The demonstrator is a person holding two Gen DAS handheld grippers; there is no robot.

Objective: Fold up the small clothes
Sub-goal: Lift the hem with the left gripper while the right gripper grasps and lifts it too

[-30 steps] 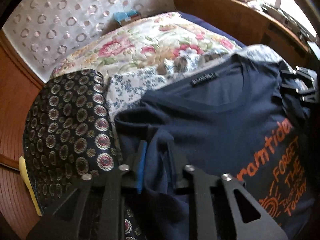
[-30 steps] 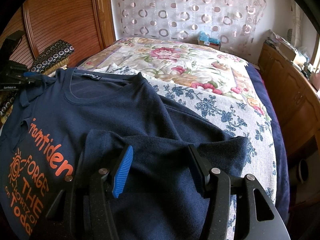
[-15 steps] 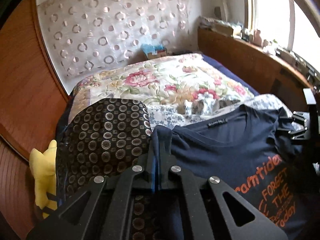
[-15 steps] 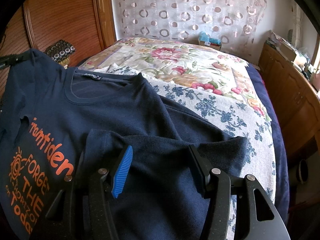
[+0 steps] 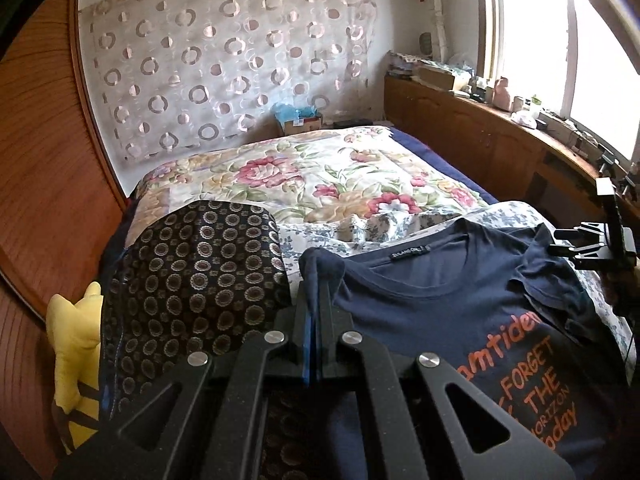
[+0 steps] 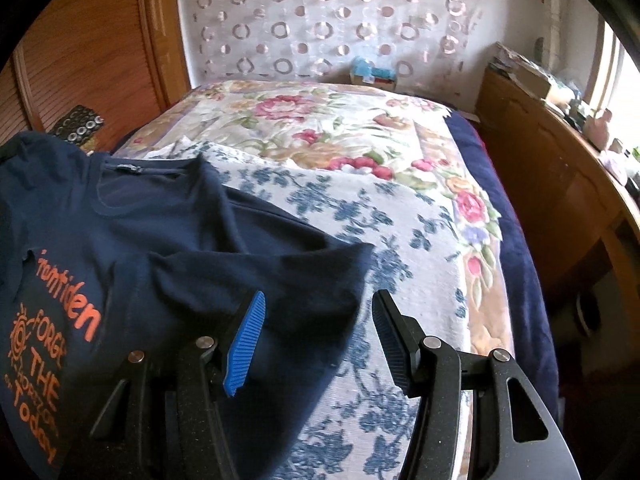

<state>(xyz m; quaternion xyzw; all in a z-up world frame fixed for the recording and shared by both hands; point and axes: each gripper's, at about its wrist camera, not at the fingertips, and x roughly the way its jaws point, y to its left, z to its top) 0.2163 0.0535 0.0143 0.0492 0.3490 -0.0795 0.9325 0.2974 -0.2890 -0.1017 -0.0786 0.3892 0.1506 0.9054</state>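
Navy T-shirt (image 5: 432, 304) is lying print-up on the floral bedspread (image 6: 400, 216). Your left gripper (image 5: 316, 276) is pinching its left sleeve, apparently lifting it for the inward fold. Your right gripper (image 6: 320, 336) is hovering spread wide beside the right sleeve (image 6: 280, 272), gripping nothing.

T-shirt (image 5: 440, 304) on the bed (image 5: 340, 172), patterned cushion (image 5: 192, 272) to its left.

Bare quilt (image 6: 400, 216) fills centre and right of the right view: open passage. Cabinet (image 6: 560, 208) walls the right edge. In the left view, a patterned cushion (image 5: 192, 280) blocks lower left.
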